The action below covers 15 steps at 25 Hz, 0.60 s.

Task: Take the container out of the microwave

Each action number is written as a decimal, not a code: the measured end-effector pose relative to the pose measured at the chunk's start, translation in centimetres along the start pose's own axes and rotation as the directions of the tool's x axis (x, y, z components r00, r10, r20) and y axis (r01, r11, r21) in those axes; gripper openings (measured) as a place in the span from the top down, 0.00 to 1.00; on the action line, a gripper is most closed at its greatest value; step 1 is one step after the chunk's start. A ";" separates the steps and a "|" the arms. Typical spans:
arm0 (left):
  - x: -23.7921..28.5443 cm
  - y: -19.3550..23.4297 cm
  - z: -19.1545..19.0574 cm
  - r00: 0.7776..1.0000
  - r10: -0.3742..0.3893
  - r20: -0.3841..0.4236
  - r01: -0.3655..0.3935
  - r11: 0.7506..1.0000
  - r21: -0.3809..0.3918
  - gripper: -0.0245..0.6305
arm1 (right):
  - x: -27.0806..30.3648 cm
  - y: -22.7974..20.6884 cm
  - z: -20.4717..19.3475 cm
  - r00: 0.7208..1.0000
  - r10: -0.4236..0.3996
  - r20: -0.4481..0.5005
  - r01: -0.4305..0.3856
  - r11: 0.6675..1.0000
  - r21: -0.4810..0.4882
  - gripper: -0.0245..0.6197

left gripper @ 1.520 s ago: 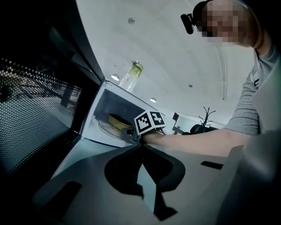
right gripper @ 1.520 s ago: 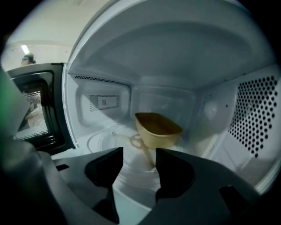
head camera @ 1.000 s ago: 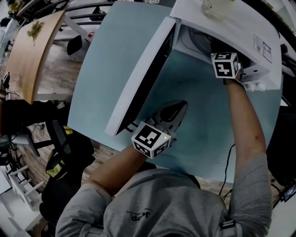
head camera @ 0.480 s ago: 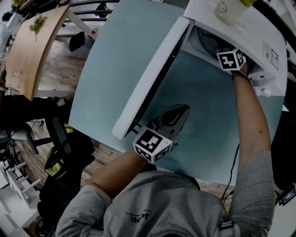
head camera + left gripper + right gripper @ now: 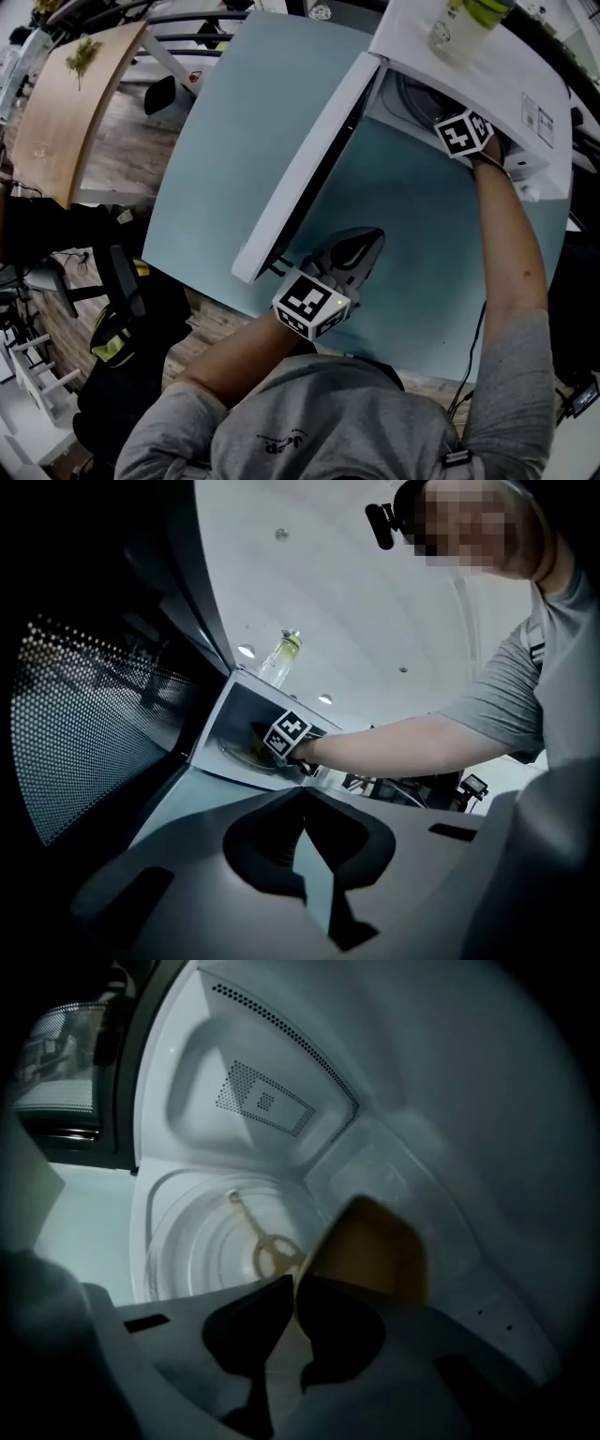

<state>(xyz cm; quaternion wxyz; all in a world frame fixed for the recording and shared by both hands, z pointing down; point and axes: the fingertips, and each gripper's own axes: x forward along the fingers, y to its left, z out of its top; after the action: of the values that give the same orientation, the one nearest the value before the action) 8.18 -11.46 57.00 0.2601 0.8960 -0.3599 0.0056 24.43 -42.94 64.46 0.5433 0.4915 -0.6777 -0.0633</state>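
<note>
Microwave door (image 5: 305, 169) is standing wide open, reaching out over the table (image 5: 234, 112) toward its near edge. Just right of the door's lower end, L gripper (image 5: 367, 236) is hovering by the table's near edge, jaws together w/ nothing btwn them. It's looking idle, and I can't tell if it's touching the door.

Further right, the microwave (image 5: 497, 70) is sitting at the table's far right corner, w/ a bottle (image 5: 457, 26) standing on top. R gripper (image 5: 293, 1283) is reaching into the cavity. Its jaws have just been closing and are now pinching the thin side wall of the container (image 5: 375, 1251), one pad inside, one outside. Container is sitting inside the microwave, at the right side of the glass turntable (image 5: 187, 1241), and looking tilted. Can't tell if it's off the plate yet.

Handling, my read: tan, thin-walled, prob. light plastic or paper. Easy to carry, but the wall is likely flexing under a pinch. The rim is the sensible spot to grip, since nothing else is offering a hold. It's hanging from one side tho, so it may swing or slip. Contents aren't showing; if there's food or liquid inside, keeping it level matters while clearing the opening.
</note>
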 end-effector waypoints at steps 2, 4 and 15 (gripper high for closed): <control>0.0 -0.4 0.0 1.000 -0.005 -0.002 0.005 1.000 0.004 0.94 | -0.4 0.4 0.0 1.000 0.015 0.004 -0.015 1.000 -0.012 0.91; 0.0 -0.7 0.1 1.000 -0.008 -0.003 0.008 1.000 0.008 0.94 | -1.0 0.9 0.3 0.999 0.038 0.016 -0.038 0.998 -0.045 0.91; -0.3 -3.1 2.4 1.000 -0.024 0.016 0.023 0.999 0.043 0.94 | -8.7 6.9 1.1 0.940 0.329 0.085 -0.320 0.942 -0.104 0.92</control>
<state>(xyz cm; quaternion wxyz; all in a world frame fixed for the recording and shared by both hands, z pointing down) 9.54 -10.48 53.40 0.2379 0.9055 -0.3513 0.0031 18.79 -33.55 62.42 0.5325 0.3447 -0.7726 -0.0274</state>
